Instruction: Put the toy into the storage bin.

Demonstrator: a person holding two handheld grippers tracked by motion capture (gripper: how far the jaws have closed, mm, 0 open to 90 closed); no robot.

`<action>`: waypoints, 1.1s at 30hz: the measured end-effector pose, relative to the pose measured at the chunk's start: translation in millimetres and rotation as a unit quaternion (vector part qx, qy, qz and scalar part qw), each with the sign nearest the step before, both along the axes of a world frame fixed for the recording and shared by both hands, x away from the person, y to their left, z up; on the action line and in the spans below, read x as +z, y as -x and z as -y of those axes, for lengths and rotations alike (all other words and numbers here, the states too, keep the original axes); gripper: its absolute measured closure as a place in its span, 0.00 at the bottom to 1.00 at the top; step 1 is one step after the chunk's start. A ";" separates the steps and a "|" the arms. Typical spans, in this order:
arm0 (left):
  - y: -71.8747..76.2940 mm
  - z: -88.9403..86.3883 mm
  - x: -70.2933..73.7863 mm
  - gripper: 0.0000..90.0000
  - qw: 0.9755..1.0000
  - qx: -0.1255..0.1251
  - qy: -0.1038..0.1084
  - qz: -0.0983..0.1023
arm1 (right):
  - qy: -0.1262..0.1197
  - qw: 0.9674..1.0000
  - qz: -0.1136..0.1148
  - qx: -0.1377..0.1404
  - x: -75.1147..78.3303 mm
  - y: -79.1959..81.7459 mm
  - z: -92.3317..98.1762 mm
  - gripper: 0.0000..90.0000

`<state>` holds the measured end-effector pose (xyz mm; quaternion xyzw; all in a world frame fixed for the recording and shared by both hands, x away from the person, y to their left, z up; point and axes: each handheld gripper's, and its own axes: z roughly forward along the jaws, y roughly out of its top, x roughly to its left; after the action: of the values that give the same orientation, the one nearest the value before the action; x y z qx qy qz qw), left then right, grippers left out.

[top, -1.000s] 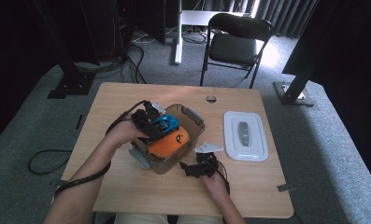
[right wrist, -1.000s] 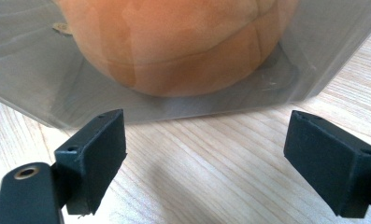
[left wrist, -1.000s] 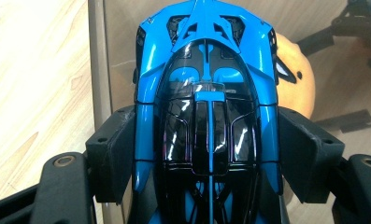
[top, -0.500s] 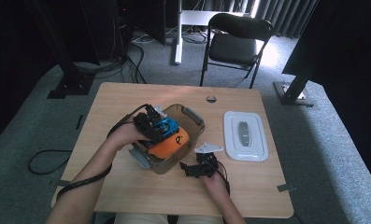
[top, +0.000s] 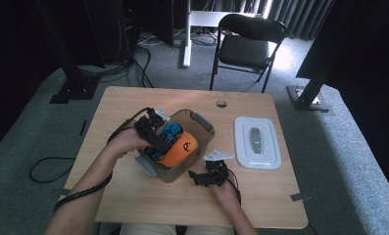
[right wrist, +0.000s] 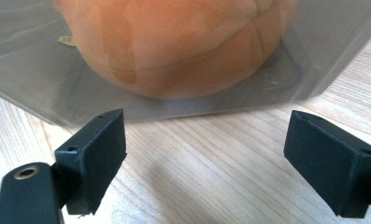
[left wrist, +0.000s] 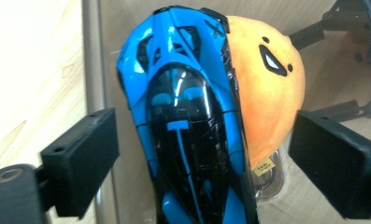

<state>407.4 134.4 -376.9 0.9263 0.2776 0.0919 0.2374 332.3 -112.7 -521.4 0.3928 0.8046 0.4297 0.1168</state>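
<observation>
Wooden table (top: 133, 196), light grain, bearing a clear plastic bin (top: 202, 132) with grey end handles near the middle and a white lid (top: 257, 142) lying flat well apart to its right. Inside bin: orange plush toy (top: 181, 149), rounded, pressed against blue toy car (top: 171, 130) alongside. Left gripper (left wrist: 202, 154), jaws spread wide, poised above the bin's left end, straddling car; one jaw over the bin wall, the other over the plush. Right gripper (right wrist: 204, 154), jaws likewise spread, empty, low on the table just beside the bin's near wall. Risks, by judgement: jaw catching the bin wall on closing, tipping or dragging the bin; plush pinched together with car; glossy car body slipping from grip. Hidden or unclear: car's wheels and underside; bin floor beneath the toys; plush blurred through the translucent wall; small tag on plush unreadable.
</observation>
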 end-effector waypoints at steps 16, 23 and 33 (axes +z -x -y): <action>-2.8 -47.6 7.0 0.03 0.995 0.068 0.062 0.049 | -0.001 1.000 -0.003 -0.001 -0.2 0.0 0.4 0.14; -8.2 -74.0 -2.8 0.03 0.989 0.108 0.086 0.055 | 0.001 1.000 -0.005 -0.002 -0.5 0.3 -0.3 0.14; -15.1 -101.2 -20.7 0.03 0.981 0.138 0.124 0.053 | 0.003 1.000 -0.006 -0.002 -0.8 0.1 -0.7 0.14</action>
<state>422.5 235.6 -397.6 0.8363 0.3987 0.1375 0.3503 332.2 -112.0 -522.2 0.3962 0.8062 0.4244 0.1140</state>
